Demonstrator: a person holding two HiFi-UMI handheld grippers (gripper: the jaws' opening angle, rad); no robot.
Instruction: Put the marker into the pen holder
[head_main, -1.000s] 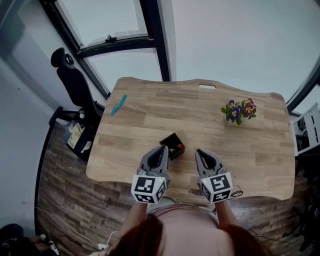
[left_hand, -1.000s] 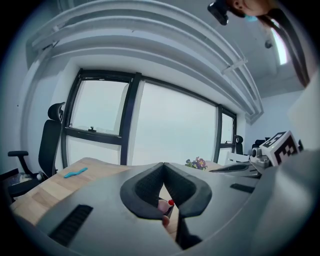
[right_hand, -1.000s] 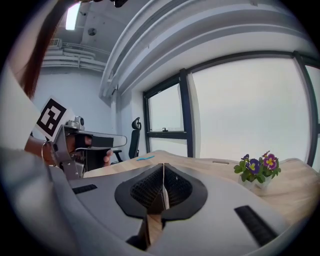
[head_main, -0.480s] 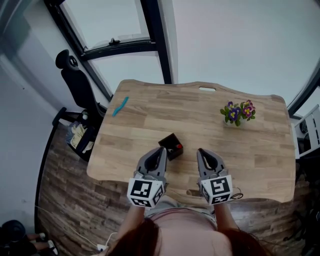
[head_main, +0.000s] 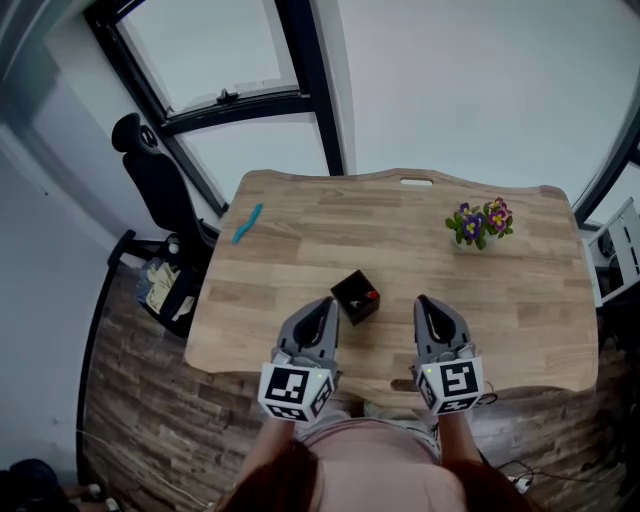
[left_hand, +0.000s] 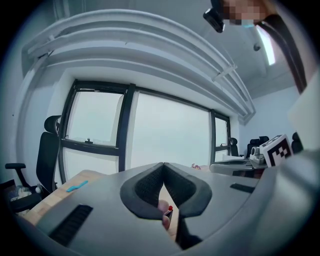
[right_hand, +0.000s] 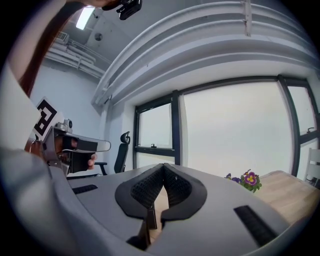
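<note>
A small black pen holder (head_main: 354, 297) stands on the wooden table (head_main: 420, 255), a little ahead of both grippers. The red tip of a marker (head_main: 371, 295) sticks out of its right side. My left gripper (head_main: 328, 303) is shut and empty, just left of and nearer than the holder. My right gripper (head_main: 424, 302) is also shut and empty, about a hand's width to the holder's right. In the left gripper view the closed jaws (left_hand: 163, 166) leave a low gap, through which the red marker tip (left_hand: 170, 208) shows. The right gripper view shows its gripper (right_hand: 163, 166) with the pads together.
A blue object (head_main: 247, 222) lies near the table's far left corner. A pot of purple flowers (head_main: 480, 222) stands at the far right. A black office chair (head_main: 150, 175) is off the table's left side, and windows lie beyond.
The right gripper has shifted to the right, away from the pen holder. The left gripper has stayed beside the holder. The head view has tilted slightly.
</note>
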